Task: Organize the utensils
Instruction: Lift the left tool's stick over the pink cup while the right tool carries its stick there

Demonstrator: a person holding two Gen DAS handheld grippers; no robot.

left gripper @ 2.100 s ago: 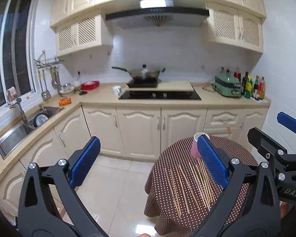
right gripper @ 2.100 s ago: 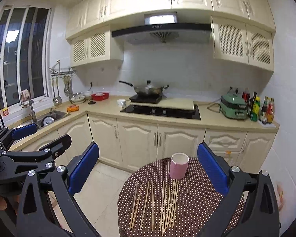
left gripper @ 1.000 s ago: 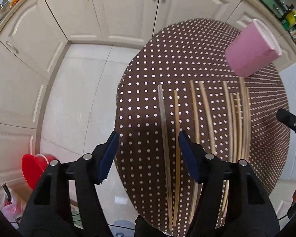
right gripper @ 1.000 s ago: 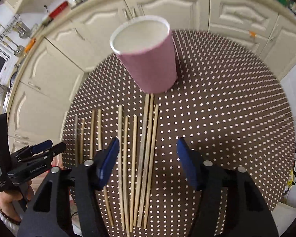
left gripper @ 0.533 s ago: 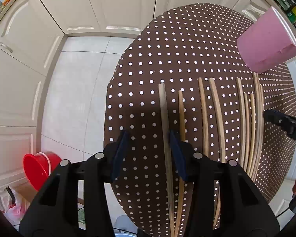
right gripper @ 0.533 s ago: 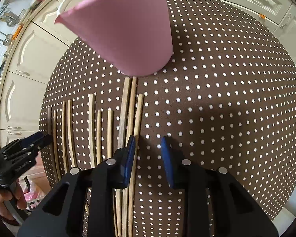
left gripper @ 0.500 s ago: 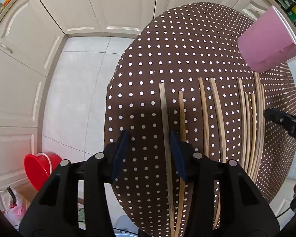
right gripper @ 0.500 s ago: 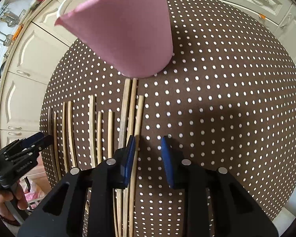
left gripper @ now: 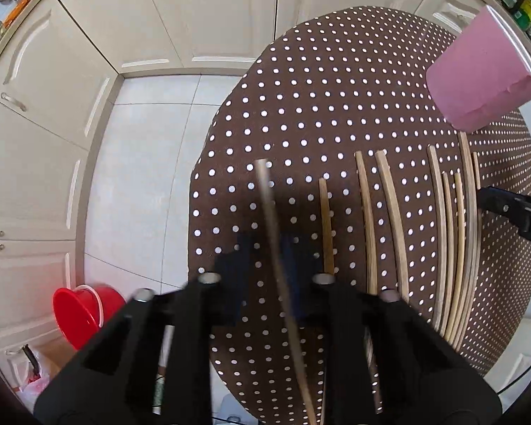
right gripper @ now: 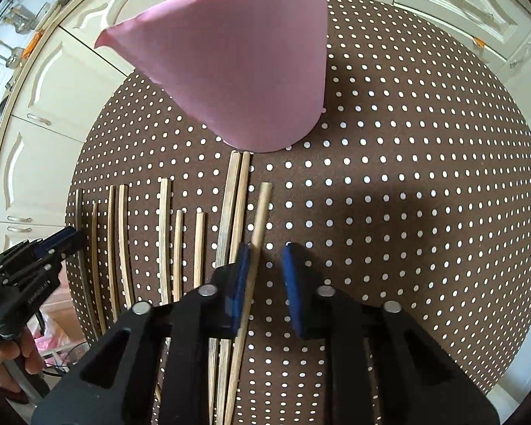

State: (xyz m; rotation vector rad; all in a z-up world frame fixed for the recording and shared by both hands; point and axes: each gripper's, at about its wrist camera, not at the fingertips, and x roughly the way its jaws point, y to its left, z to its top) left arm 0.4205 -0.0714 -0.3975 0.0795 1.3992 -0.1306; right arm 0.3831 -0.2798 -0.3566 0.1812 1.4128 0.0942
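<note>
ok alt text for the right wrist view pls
Black tongs with blue pads straddle one pale wooden chopstick, not yet closed on it, on a round brown polka-dot table. More chopsticks lie in a row to its left, below a tall pink cup.

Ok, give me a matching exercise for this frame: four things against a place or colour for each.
Things:
1. pink cup
2. red bucket
3. tablecloth
4. rightmost chopstick

Place or colour:
a. on the floor
b. brown with white dots
c. inside the open right gripper
d. standing upright on the tablecloth

Pairs: 1-d, 2-a, 3-b, 4-c
</note>
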